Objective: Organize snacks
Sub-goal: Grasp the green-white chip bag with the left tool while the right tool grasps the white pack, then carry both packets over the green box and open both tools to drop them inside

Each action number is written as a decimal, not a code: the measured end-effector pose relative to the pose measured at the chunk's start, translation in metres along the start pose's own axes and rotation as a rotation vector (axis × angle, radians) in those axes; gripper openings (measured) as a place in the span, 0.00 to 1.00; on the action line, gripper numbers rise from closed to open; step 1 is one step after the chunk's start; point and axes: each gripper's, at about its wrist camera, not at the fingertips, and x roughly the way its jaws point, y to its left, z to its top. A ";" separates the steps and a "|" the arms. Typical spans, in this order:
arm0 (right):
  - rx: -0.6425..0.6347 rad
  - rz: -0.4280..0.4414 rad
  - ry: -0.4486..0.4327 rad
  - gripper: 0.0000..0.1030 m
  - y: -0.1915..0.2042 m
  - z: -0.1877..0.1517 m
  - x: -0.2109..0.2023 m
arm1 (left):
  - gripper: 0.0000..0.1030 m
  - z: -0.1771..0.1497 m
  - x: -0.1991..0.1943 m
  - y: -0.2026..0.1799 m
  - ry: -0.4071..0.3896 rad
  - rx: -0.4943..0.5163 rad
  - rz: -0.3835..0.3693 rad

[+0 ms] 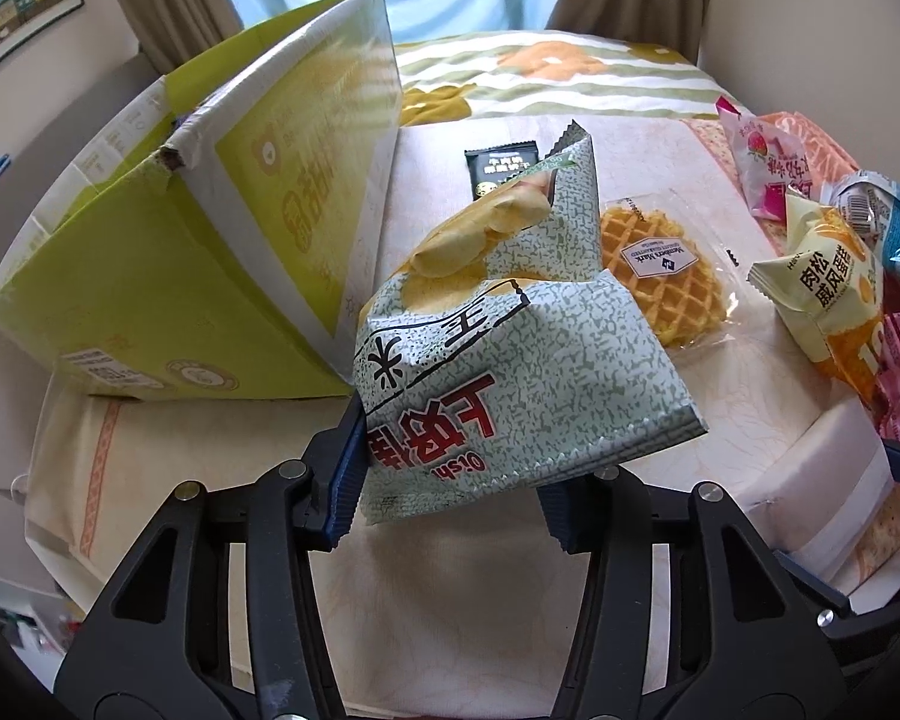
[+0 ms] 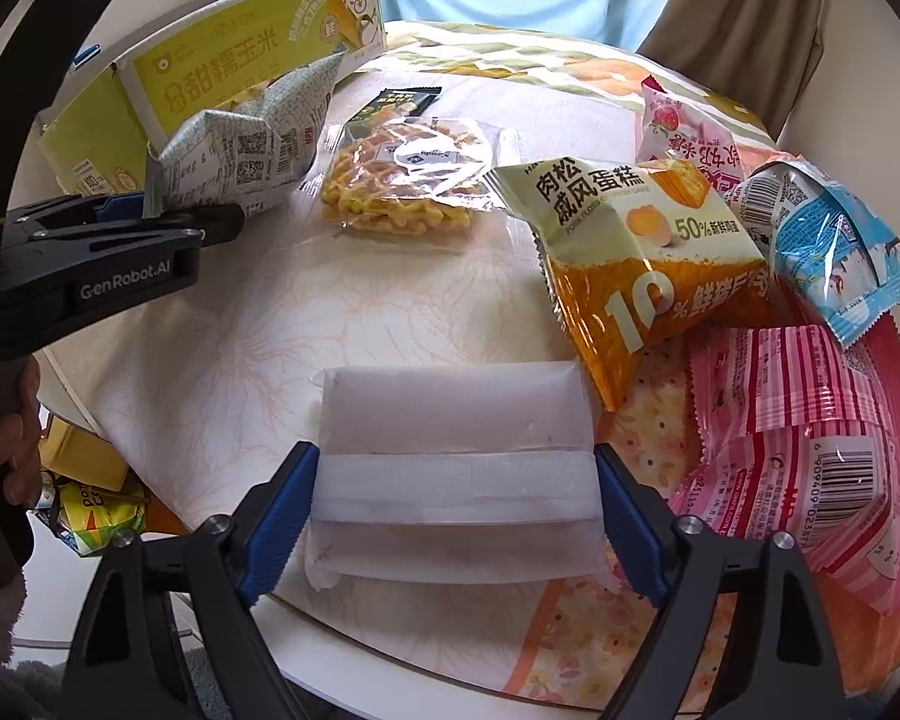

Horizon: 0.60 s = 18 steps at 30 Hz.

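Slippage worries us: left gripper pinches only the green rice-cracker bag's crumpled edge, box at ten o'clock; right gripper brackets the white packet, clamping unclear.

The right gripper brackets a white packet at six o'clock. At nine o'clock the left gripper pinches a green speckled bag; a waffle lies at twelve.
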 end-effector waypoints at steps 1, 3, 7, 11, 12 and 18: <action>0.000 0.001 -0.004 0.75 0.000 0.000 -0.001 | 0.44 -0.001 -0.002 0.001 -0.001 -0.002 -0.001; -0.006 -0.010 -0.014 0.70 0.003 -0.001 -0.005 | 0.43 -0.001 -0.006 0.003 -0.006 -0.010 -0.005; 0.020 0.010 -0.017 0.68 0.003 -0.003 -0.011 | 0.43 -0.001 -0.018 0.010 -0.030 -0.027 -0.015; 0.020 0.020 -0.039 0.68 0.009 -0.005 -0.021 | 0.43 -0.003 -0.032 0.014 -0.048 -0.037 -0.020; 0.017 0.023 -0.046 0.68 0.011 -0.004 -0.024 | 0.43 -0.005 -0.036 0.016 -0.053 -0.043 -0.023; 0.016 0.028 -0.094 0.68 0.015 0.004 -0.048 | 0.43 -0.004 -0.066 0.025 -0.091 -0.069 -0.042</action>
